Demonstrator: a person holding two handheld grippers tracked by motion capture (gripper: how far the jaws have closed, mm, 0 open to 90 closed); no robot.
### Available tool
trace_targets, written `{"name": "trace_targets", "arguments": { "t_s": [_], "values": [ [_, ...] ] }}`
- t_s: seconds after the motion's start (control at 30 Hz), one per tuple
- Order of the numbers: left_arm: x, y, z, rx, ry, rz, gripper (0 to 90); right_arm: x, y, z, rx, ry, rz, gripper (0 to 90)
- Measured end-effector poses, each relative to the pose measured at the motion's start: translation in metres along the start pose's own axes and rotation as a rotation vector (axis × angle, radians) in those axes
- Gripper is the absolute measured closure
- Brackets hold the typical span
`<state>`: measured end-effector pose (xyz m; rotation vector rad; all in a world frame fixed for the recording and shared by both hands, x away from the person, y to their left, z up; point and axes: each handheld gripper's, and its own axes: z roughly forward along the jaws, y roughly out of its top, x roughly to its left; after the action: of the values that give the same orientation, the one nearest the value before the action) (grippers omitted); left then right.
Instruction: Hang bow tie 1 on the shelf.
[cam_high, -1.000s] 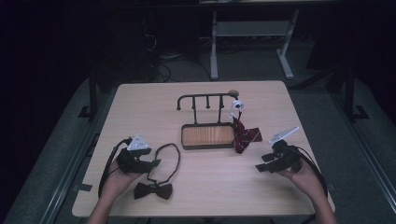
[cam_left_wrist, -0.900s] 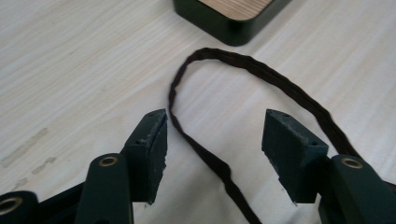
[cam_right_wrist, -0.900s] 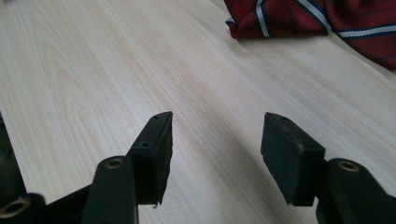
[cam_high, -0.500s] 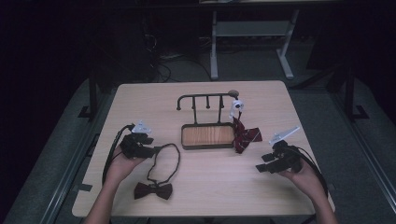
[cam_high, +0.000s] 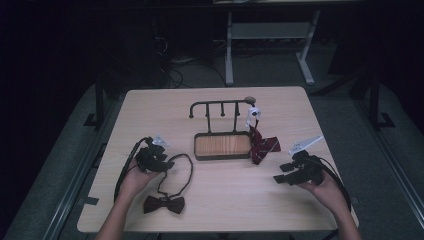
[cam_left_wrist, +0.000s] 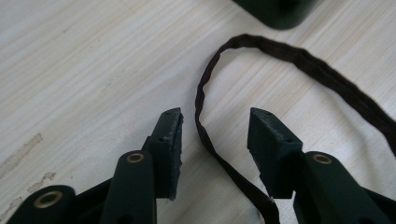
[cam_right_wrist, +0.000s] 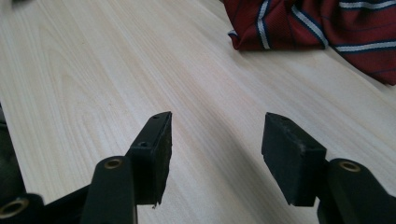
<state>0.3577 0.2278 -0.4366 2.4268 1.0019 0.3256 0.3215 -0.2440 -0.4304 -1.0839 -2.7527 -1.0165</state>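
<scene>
**Left gripper closes in on the bow tie's strap**

While the right gripper (cam_high: 286, 178) waits near the table's right edge, the left gripper (cam_high: 167, 163) has travelled forward and to the right over the last second, from a spot beside the dark bow tie (cam_high: 164, 204) up to the thin neck strap (cam_high: 186, 170) that loops away from it. Seen along the left gripper (cam_left_wrist: 214, 135), the jaws stand apart with the strap (cam_left_wrist: 204, 125) running between them, low over the wooden table (cam_high: 150, 107); nothing is clamped yet. That move puts the strap in reach, so the grasp looks like the step in hand: closing now should catch it.

The bow tie lies flat near the table's front edge, its strap curving up toward the small rack (cam_high: 221, 127) with a wooden base at the table's middle. A red striped tie (cam_high: 261, 146) already hangs from the rack's right end and spills onto the table. The right gripper (cam_right_wrist: 215, 140) has not shifted; its jaws are spread wide over bare wood, the striped tie (cam_right_wrist: 317, 21) well ahead of them.
</scene>
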Motion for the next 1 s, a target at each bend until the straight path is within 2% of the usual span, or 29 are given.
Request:
{"name": "trace_targets", "arguments": {
  "t_s": [0.23,0.37,0.47,0.77,1.0],
  "values": [
    [0.0001,-0.0011,0.0035,0.042,-0.008,0.027,62.3,0.0006,-0.0003,0.0006,-0.005,-0.009,-0.008,42.7],
    [0.0012,-0.0019,0.0044,0.042,-0.012,0.019,66.5,0.0017,0.0001,-0.0003,-0.009,-0.011,-0.008,42.7],
    [0.0017,-0.0038,0.0054,0.036,-0.021,0.002,66.5,0.0020,0.0002,-0.0001,-0.010,-0.012,-0.011,42.8],
    [0.0039,-0.0063,0.0076,0.046,-0.028,-0.009,69.7,0.0024,0.0005,-0.0004,-0.017,-0.015,-0.015,42.8],
    [0.0046,-0.0065,0.0063,0.058,-0.036,0.016,78.5,0.0046,0.0013,-0.0022,-0.024,-0.019,-0.014,43.0]
  ]
}}
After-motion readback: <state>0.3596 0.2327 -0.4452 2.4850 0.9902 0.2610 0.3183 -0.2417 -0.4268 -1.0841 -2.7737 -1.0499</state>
